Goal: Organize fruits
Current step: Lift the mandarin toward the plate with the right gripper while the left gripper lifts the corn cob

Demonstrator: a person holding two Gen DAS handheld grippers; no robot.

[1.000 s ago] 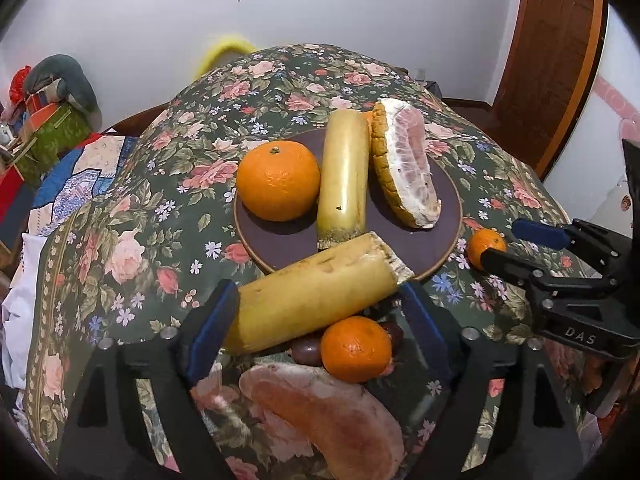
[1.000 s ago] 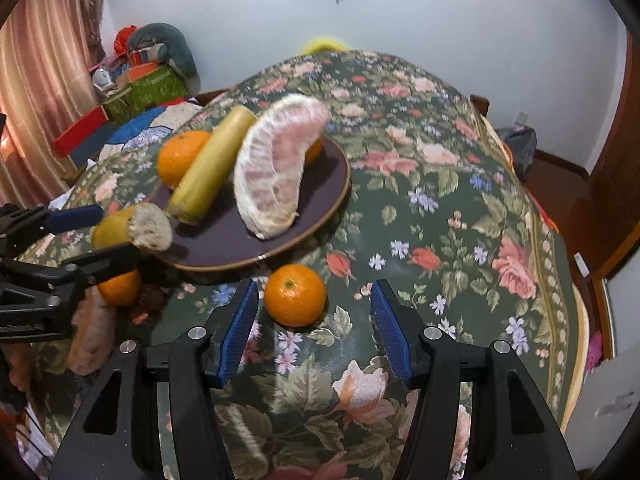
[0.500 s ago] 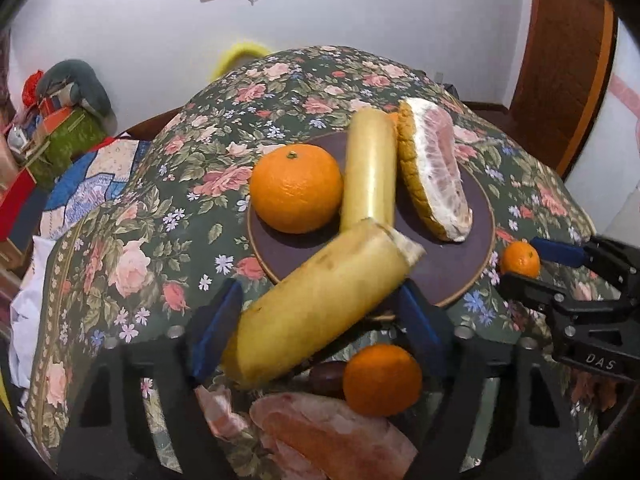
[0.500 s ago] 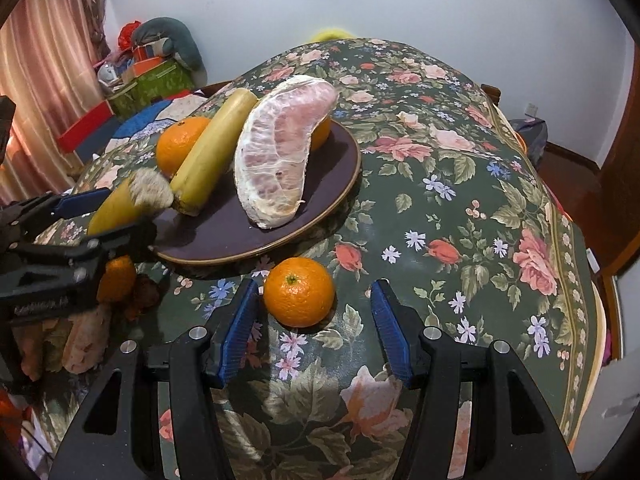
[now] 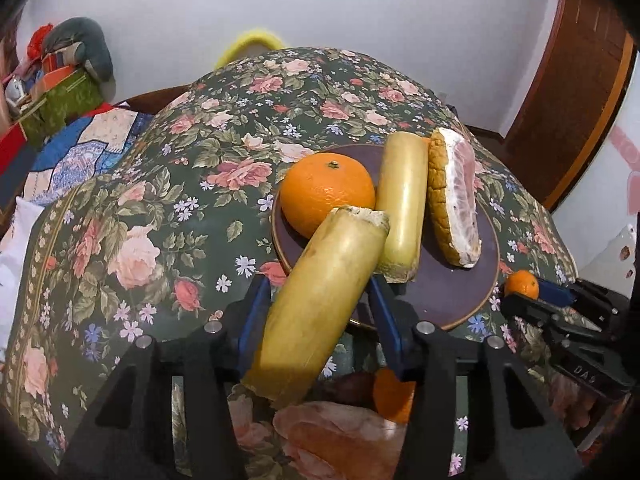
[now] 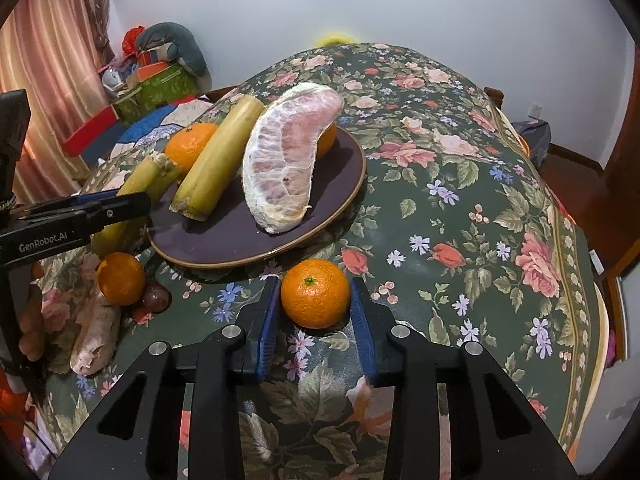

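Note:
My left gripper (image 5: 318, 284) is closing, and both blue pads touch a thick yellow cane piece (image 5: 320, 300). The cane is tilted, with its cut end over the rim of the dark plate (image 5: 440, 292). On the plate lie a large orange (image 5: 326, 192), a second cane piece (image 5: 402, 208) and a peeled pomelo wedge (image 5: 456, 200). My right gripper (image 6: 315, 284) is also closing. Its pads touch both sides of a small orange (image 6: 316, 294) that rests on the floral cloth just in front of the plate (image 6: 224, 236).
Loose on the cloth by the left gripper lie another small orange (image 6: 120, 278), a dark round fruit (image 6: 156, 296) and a peeled pomelo segment (image 6: 96, 340). A further orange (image 6: 326, 138) sits behind the wedge. The table drops away on the right towards a wooden door (image 5: 580, 80).
The left jaws narrowed onto the cane, which swung from lying crosswise to pointing away over the plate. The right jaws closed in on the small orange; that hand stayed put.

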